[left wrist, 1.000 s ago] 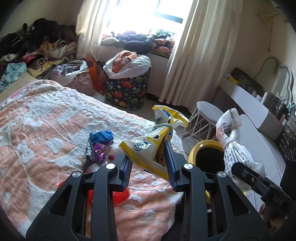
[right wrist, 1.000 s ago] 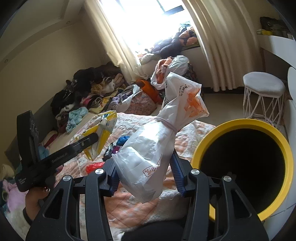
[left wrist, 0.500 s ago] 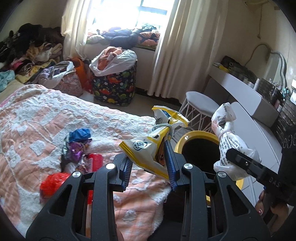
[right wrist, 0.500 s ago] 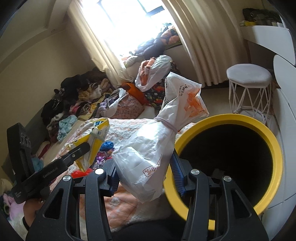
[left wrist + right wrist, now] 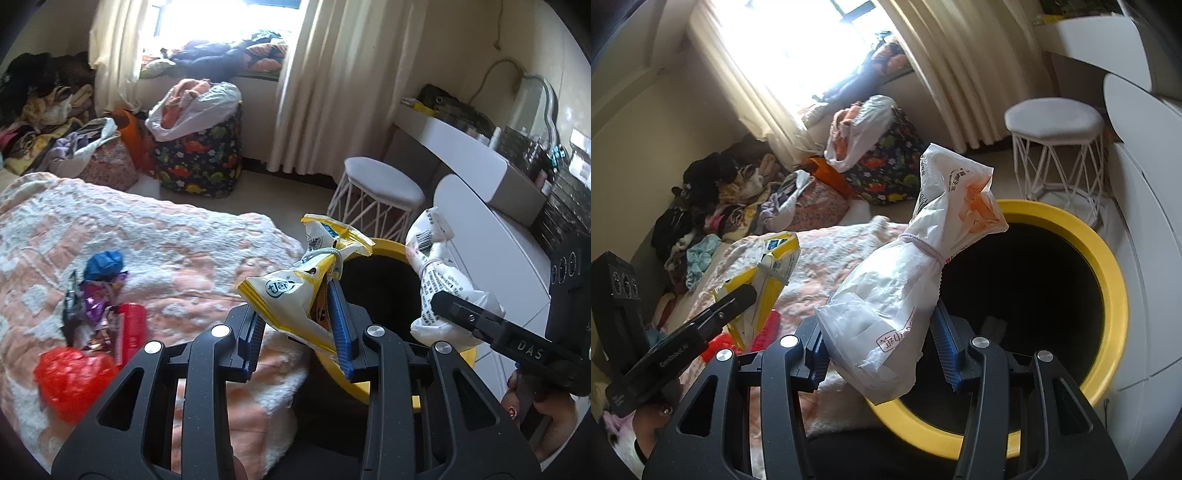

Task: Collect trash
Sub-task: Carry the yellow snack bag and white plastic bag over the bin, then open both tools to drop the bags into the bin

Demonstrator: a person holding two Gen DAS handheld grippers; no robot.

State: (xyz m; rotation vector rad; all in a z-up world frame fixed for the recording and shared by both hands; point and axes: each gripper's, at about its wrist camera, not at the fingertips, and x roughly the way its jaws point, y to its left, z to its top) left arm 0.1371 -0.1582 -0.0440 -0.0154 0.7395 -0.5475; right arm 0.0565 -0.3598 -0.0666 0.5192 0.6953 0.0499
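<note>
Both claws pinch bags; only left view shows wrappers (image 5: 92,295) (on bed).

Left claw (image 5: 299,325) pinches yellow bag (image 5: 295,295); right claw (image 5: 882,350) white bag (image 5: 886,306).

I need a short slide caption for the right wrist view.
Right gripper holds a tied white plastic bag at the yellow-rimmed black bin, beside the pink-and-white bed blanket.
</note>
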